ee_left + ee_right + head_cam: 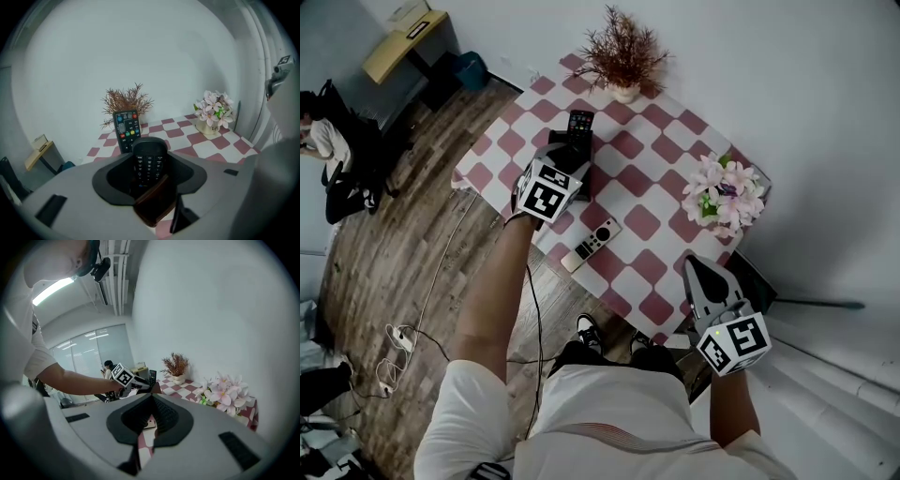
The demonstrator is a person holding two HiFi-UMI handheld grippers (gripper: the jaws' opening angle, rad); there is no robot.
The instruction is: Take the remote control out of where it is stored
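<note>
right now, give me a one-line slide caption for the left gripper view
Left gripper jaws closing around a black push-button remote upright in its dark brown holder on the red-and-white checked table.

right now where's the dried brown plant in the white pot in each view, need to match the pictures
Head view: dried brown plant at top centre, on the far edge of the red-and-white checked table.
Left gripper view: left of centre, against the wall behind the upright black remote.
Right gripper view: right of centre, at mid height.
Shared landmark: pink flower bouquet, right of the plant in every view.
</note>
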